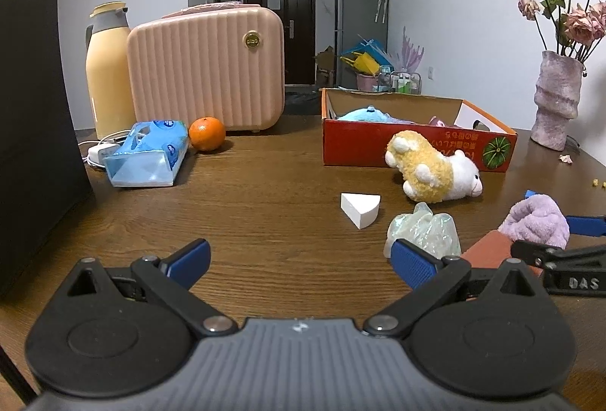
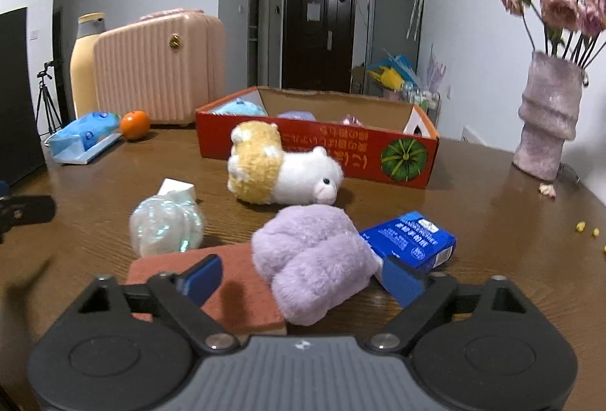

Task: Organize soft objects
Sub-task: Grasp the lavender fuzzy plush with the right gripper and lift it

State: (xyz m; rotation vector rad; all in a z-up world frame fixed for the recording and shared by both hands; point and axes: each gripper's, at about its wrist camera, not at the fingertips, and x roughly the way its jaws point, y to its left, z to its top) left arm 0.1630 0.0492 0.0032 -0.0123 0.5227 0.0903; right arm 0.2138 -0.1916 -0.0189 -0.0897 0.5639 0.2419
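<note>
A purple plush [image 2: 318, 259] lies partly on a terracotta block [image 2: 235, 293], between the fingers of my right gripper [image 2: 302, 279]. That gripper is open: its right pad sits at the plush's edge and its left pad stands clear of it. Beyond the purple plush are a yellow-and-white alpaca plush [image 2: 280, 176] and a shiny pale-green soft bundle [image 2: 166, 225]. The red cardboard box [image 2: 322, 150] behind them holds a blue plush [image 2: 238, 107] and other soft items. My left gripper [image 1: 301, 257] hovers open over bare table, with the bundle [image 1: 424, 229] just past its right finger.
A white wedge [image 1: 360, 208] lies mid-table and a blue carton [image 2: 413, 240] is beside the purple plush. A tissue pack [image 1: 147, 153], orange [image 1: 206, 133], pink case [image 1: 206, 70] and thermos [image 1: 106, 70] stand at the back left. A vase [image 2: 549, 115] stands far right and a black panel [image 1: 34, 108] far left.
</note>
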